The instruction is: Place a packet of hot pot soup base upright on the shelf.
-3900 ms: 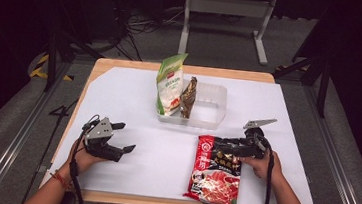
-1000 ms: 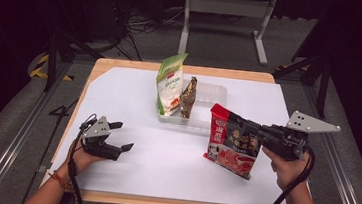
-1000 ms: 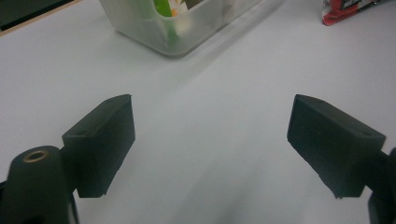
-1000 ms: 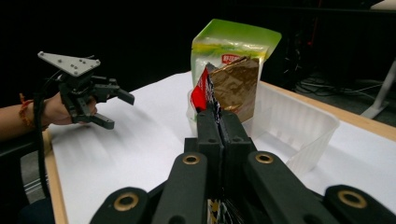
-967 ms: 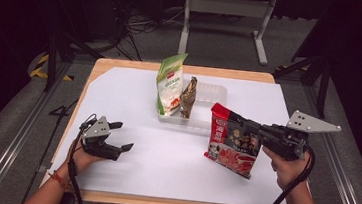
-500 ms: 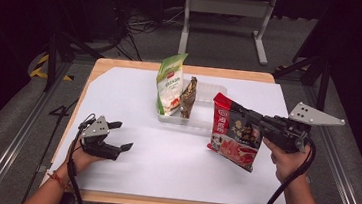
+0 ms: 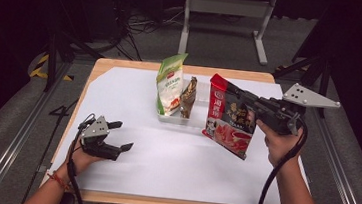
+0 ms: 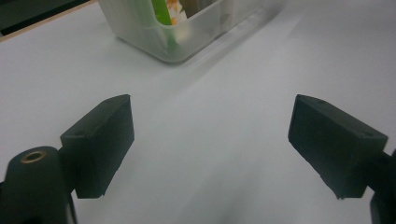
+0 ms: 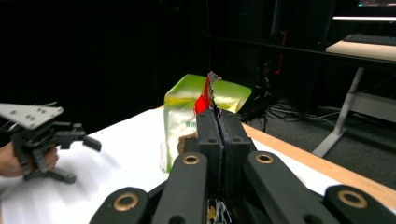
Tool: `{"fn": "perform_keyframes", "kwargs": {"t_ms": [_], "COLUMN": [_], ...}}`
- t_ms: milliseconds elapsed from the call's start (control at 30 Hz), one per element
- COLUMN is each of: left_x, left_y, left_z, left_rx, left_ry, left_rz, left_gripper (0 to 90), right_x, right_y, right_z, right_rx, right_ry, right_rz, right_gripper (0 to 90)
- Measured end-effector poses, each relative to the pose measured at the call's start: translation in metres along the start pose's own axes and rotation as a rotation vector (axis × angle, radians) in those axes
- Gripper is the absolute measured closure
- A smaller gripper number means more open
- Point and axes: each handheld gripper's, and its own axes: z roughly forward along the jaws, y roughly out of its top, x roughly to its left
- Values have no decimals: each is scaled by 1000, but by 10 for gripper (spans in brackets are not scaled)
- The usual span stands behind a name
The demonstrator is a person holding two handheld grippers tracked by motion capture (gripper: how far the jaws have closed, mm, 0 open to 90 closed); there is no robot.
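Observation:
My right gripper (image 7: 231, 93) is shut on the top edge of a red snack bag (image 7: 229, 118), which hangs upright in the air just right of a clear plastic bin (image 7: 193, 119). In the right gripper view the jaws pinch the red snack bag (image 9: 208, 88) edge-on. A green bag (image 7: 170, 83) and a brown packet (image 7: 187, 97) stand upright in the bin. My left gripper (image 7: 118, 135) rests low at the table's left front, open, nothing between its jaws. The left gripper view has the clear plastic bin (image 8: 187, 35) ahead on the white sheet.
A white sheet (image 7: 188, 158) covers the wooden table (image 7: 122, 63). Dark floor with cables and a metal stand (image 7: 225, 16) lies beyond the far edge. Bare sheet spreads in front of the bin between the two hands.
The right hand has lifted the red bag off the sheet, raising it further and toward the bin over the last second. The left gripper has stayed put.

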Motion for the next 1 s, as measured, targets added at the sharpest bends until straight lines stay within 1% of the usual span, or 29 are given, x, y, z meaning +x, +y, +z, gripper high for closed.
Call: {"fn": "perform_keyframes", "kwargs": {"t_ms": [33,67,133,200,367,500,600,633,700,833,867,933,1000], "left_x": [0,-1,-2,-3,-1,-3,-3,-3,-3,-2,-2,-3,-3], "left_y": [0,1,1,1,1,2,2,2,1,1,1,1,1], "left_z": [0,0,0,0,0,-1,-1,-1,-1,-1,-1,0,0], "left_rx": [-2,-3,-4,2,-3,-10,-13,-11,-10,-10,-10,-5,-4], "left_ry": [10,12,9,6,5,7,6,3,4,1,0,-2,-2], "left_rz": [1,2,8,16,10,22,22,22,23,22,22,22,22], "left_gripper": [151,151,151,151,151,151,151,151,151,152,151,151,151], "right_x": [0,0,-1,-3,-9,-13,-15,-15,-17,-22,-24,-26,-27], "right_y": [2,4,6,8,13,16,18,18,20,22,23,24,26], "right_z": [2,6,11,17,29,41,51,54,61,71,74,78,84], "right_rx": [2,-2,-3,1,5,15,28,31,40,40,36,37,40], "right_ry": [-11,-13,-17,-38,-68,-98,-118,-123,-140,-151,-160,-163,-171], "right_rz": [-2,-1,-1,-4,13,29,15,20,14,26,21,35,36], "right_gripper": [887,888,888,888,888,888,888,888,888,888,887,888,888]}}
